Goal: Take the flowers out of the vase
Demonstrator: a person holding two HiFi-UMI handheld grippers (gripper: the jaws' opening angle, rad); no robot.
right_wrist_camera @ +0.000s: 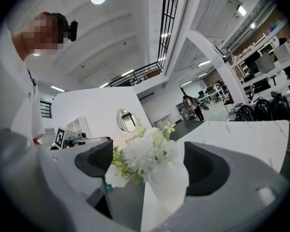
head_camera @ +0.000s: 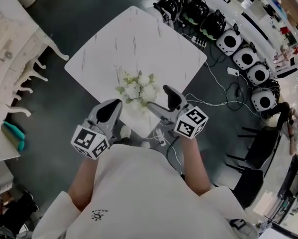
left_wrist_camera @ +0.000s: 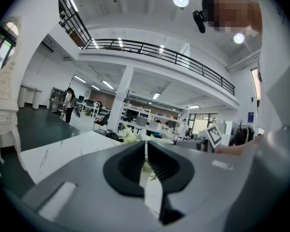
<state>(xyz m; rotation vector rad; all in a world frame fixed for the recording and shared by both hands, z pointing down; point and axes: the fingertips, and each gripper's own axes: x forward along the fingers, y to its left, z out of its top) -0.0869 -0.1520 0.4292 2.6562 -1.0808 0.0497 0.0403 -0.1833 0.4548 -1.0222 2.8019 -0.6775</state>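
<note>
A bunch of white flowers (head_camera: 138, 89) with green leaves stands in a white vase on the near corner of a white marble table (head_camera: 139, 39). In the right gripper view the vase (right_wrist_camera: 170, 187) and its blooms (right_wrist_camera: 147, 154) sit between the jaws, and neither pad touches them. My right gripper (head_camera: 163, 102) is open, just right of the flowers. My left gripper (head_camera: 113, 106) is just left of them, and its jaws are shut with nothing between them (left_wrist_camera: 145, 149). The flowers (left_wrist_camera: 131, 137) peek over its tips.
Ornate white furniture (head_camera: 14, 49) stands to the left, with a teal object (head_camera: 14, 136) below it. Black headsets (head_camera: 188, 9) and round white devices (head_camera: 246, 59) line the floor at the right, with cables (head_camera: 211, 103) running by the table's corner. A black chair (head_camera: 258, 148) stands farther right.
</note>
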